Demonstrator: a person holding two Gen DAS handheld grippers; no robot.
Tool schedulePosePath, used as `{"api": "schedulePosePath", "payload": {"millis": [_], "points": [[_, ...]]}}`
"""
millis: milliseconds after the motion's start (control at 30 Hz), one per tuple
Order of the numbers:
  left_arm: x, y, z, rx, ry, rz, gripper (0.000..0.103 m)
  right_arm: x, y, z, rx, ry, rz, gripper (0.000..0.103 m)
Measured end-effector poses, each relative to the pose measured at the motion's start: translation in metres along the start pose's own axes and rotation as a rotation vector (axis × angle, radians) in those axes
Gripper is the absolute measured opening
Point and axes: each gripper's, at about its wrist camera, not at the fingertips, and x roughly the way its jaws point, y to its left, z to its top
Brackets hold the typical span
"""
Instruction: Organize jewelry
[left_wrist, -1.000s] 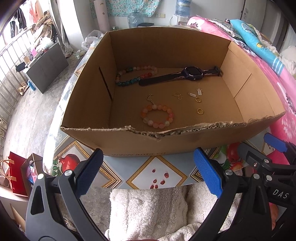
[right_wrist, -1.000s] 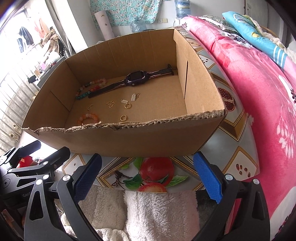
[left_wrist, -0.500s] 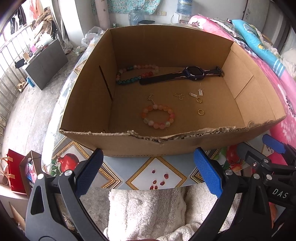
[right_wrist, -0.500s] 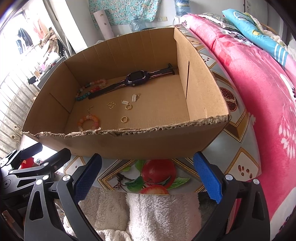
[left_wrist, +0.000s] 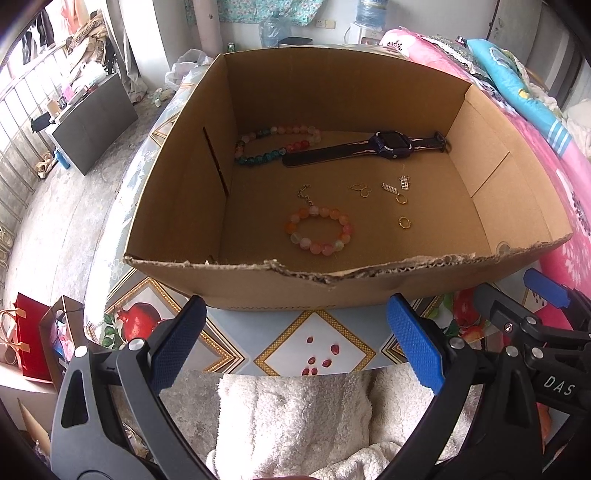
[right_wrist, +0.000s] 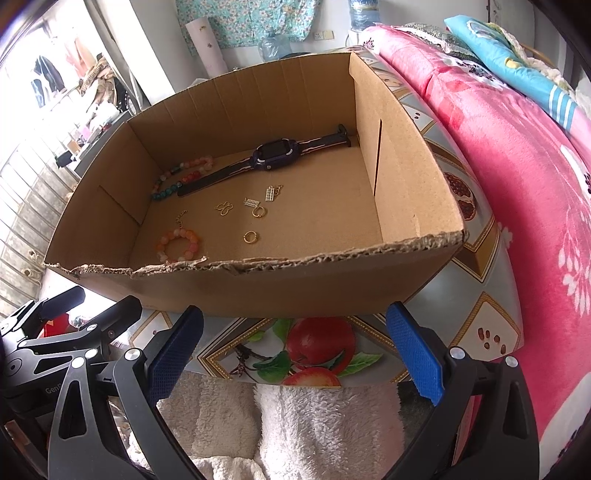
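1. The cardboard box (left_wrist: 177, 184) is sitting open-topped on a fruit-patterned tablecloth (left_wrist: 317, 343), its torn near wall (right_wrist: 258, 284) hiding the front strip of the box floor in the right wrist view.
2. The left gripper (left_wrist: 295, 347) is hanging in front of the box, jaws spread wide and grasping nothing; its lower body is running out of frame.
3. The right gripper (right_wrist: 295, 347) is likewise standing released and empty just short of the near wall.
4. The watch (left_wrist: 391, 146) is lying flat near the far wall, its long axis running left to right, buckle end touching the right wall.
5. The dark beaded necklace (left_wrist: 277, 144) is lying left of the watch strap, stretched along the same line.
6. The pink beaded bracelet (left_wrist: 319, 230) is resting mid-floor, its chain tail pointing toward the far wall; in the right wrist view its near edge is being cut off by the torn wall.
7. The small gold pieces (left_wrist: 400, 199) are lying scattered right of the bracelet, too small to make out clearly.
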Motion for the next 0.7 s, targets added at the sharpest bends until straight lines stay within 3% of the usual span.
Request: {"api": "schedulePosePath", "payload": {"millis": [700], "points": [[-0.0012, 0.0018, -0.0004, -0.006, 0.001, -0.001, 0.094, -0.0001, 0.0012, -0.0003, -0.002, 0.002, 0.0, 0.096]]}}
